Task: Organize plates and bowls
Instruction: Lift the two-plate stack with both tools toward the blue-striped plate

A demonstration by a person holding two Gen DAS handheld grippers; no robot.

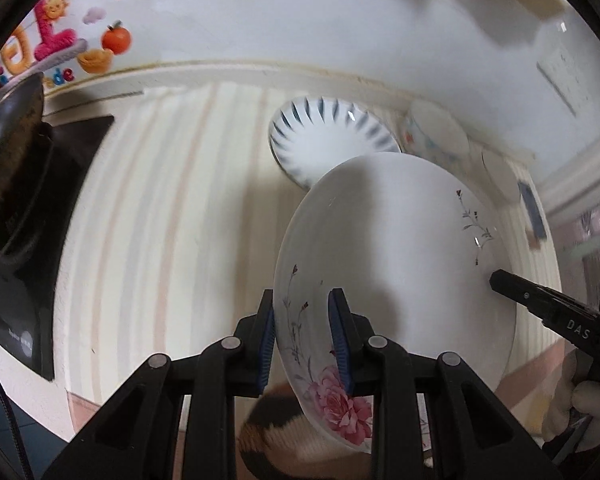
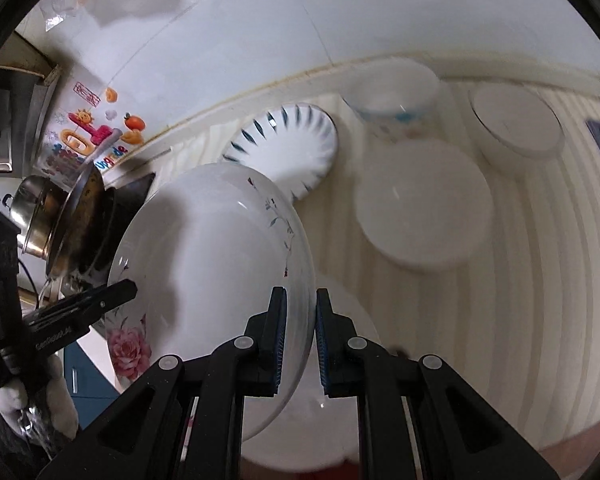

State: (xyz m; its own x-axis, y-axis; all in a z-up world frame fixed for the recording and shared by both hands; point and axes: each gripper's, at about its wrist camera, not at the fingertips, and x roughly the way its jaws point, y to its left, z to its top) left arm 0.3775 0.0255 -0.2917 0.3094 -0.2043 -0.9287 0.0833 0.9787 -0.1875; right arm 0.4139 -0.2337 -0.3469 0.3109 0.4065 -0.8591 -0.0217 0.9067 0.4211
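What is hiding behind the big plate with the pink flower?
Behind the flower plate you can see part of a blue-striped plate on the counter. Its near edge is covered.

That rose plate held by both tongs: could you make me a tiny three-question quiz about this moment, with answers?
1. True or false: the left tongs and right tongs both grip the rose plate.
2. Which dish lies behind it? A) blue-striped plate B) red mug C) glass jar
3. Fill in: the dishes rest on a cream striped ____.

Key: 1 true; 2 A; 3 countertop.
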